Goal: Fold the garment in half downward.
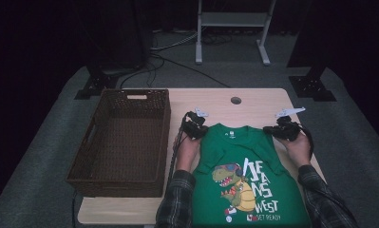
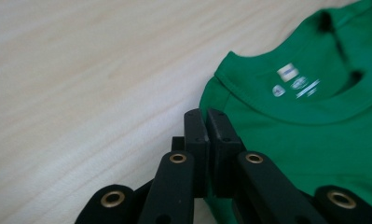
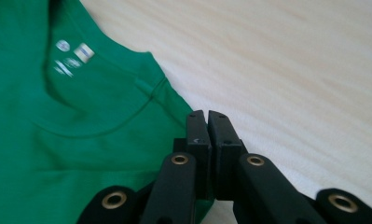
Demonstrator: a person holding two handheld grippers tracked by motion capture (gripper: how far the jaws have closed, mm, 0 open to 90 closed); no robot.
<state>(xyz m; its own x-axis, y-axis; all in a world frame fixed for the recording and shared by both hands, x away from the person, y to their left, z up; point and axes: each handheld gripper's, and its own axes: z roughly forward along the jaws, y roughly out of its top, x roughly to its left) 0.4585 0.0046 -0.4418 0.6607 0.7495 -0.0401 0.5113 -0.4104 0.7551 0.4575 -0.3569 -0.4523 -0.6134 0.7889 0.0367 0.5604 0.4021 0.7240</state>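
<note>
Jaws pinched on tee (image 1: 244,164), basket (image 1: 123,142) adj.

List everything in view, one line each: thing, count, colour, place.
T-shirt: one, green with a dinosaur print, flat on the table's right half, collar away from the person.
Basket: one, dark brown wicker, on the table's left half.
Table: one, light wood, with a round hole near its far edge.
Left gripper: one, black, jaws shut on the shirt's left shoulder.
Right gripper: one, black, jaws shut at the shirt's right shoulder.
Sleeves: two, dark plaid, bottom edge.
</note>
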